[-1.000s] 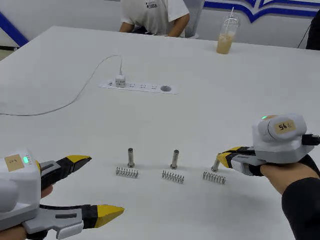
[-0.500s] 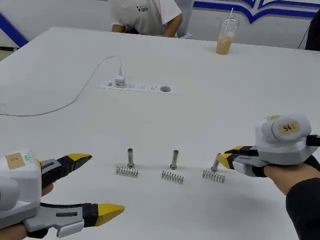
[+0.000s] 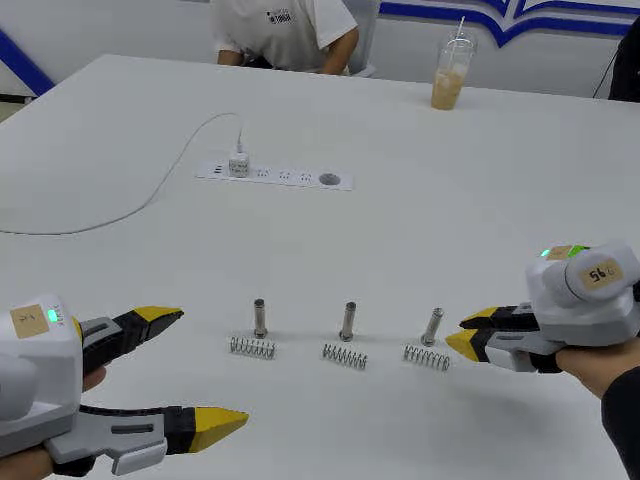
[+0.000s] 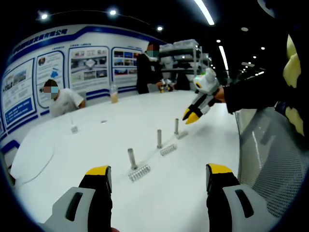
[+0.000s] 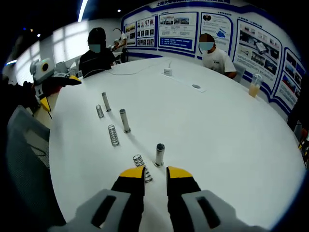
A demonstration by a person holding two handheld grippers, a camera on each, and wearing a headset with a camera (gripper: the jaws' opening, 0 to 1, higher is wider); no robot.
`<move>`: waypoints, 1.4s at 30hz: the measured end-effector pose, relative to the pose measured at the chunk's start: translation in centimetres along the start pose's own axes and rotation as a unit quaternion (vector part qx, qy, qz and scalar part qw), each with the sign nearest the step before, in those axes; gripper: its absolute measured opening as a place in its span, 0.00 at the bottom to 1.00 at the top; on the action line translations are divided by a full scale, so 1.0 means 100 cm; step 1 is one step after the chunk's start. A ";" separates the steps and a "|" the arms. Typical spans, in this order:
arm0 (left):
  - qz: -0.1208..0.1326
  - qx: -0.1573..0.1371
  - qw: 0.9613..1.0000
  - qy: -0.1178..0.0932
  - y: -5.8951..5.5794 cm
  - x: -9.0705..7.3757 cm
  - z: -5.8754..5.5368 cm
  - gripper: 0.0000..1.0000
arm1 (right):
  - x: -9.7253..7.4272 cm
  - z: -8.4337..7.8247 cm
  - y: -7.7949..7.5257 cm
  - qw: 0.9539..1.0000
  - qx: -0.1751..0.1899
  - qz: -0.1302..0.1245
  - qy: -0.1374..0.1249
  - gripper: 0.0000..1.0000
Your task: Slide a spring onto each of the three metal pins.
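Item one, white desk [image 3: 420, 180], carrying all below; a person [image 3: 285, 30] sits at its far edge, shirt print too small for us to read.

Item two, left claw [image 3: 212, 367], black with yellow tips, spread wide and empty, near the desk's front edge; tan sticker on its body, mark illegible.

Item three, right claw [image 3: 455, 333], tips only narrowly parted, nothing between them, just right of the right-hand pin; we read two digits on its sticker, perhaps 95 or 56.

Item four, white power strip [image 3: 270, 174] with plugged-in cable [image 3: 150, 200]; iced drink cup [image 3: 451, 75] with straw, well beyond.

Item five, three metal pins [image 3: 348, 321], standing in a row at mid-desk.

Item six, three springs [image 3: 344, 356], each lying flat just before its pin; none threaded on.
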State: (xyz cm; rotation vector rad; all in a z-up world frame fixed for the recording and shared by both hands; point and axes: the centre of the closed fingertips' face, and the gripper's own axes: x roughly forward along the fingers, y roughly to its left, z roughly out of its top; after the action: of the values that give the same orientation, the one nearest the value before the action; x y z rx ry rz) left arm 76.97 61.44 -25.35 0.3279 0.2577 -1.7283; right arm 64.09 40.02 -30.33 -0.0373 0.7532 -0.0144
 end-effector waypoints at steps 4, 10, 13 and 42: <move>-0.001 -0.001 1.000 -0.001 0.000 0.001 0.000 0.82 | 0.005 -0.003 0.005 0.999 -0.018 0.026 0.007 0.18; -0.002 -0.002 1.000 0.000 0.000 0.002 -0.001 0.81 | 0.015 -0.008 0.010 0.998 -0.032 0.053 0.017 0.18; -0.002 -0.003 1.000 0.002 0.000 0.003 -0.002 0.81 | 0.019 -0.012 0.011 0.997 -0.037 0.062 0.027 0.18; -0.024 -0.004 1.000 0.010 -0.013 0.013 -0.009 0.81 | 0.031 -0.032 0.018 0.987 -0.100 0.097 0.085 0.12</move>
State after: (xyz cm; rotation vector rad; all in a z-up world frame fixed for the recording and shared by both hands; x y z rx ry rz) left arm 75.55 60.77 -26.68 0.3362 0.2891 -1.7707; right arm 64.15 41.66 -34.81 -0.1554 0.9248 0.2456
